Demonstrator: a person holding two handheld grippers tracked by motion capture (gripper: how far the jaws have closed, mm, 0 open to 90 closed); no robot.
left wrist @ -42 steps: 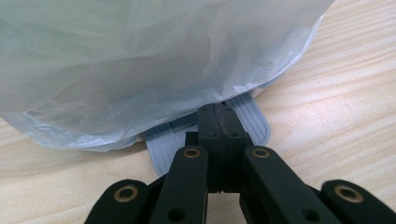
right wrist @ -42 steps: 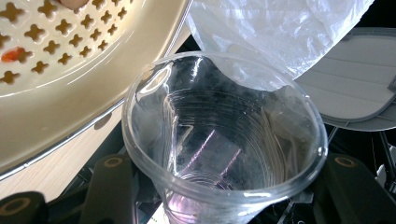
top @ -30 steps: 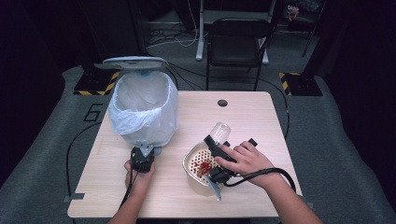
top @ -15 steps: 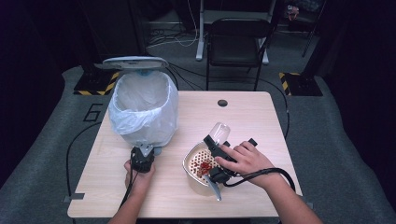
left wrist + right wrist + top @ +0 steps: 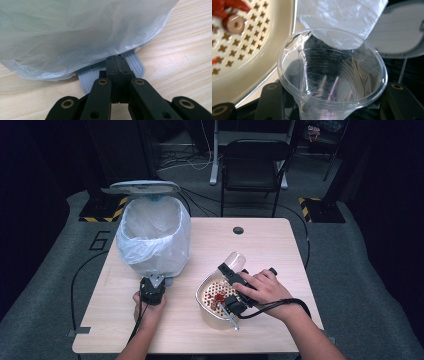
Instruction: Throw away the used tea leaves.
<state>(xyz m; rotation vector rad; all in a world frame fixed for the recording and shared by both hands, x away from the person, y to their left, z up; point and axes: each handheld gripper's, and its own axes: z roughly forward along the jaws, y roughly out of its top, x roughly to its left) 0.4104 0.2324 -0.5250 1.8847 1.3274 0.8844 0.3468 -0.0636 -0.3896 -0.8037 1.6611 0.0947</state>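
Pressing at the bin pedal edge — left claw closed.

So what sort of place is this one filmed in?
Probably a lab or studio recording space, not a kitchen: a lone pale wooden table on grey carpet, dark surroundings, loose cables, an empty black chair and yellow-black hazard-striped floor blocks behind it.
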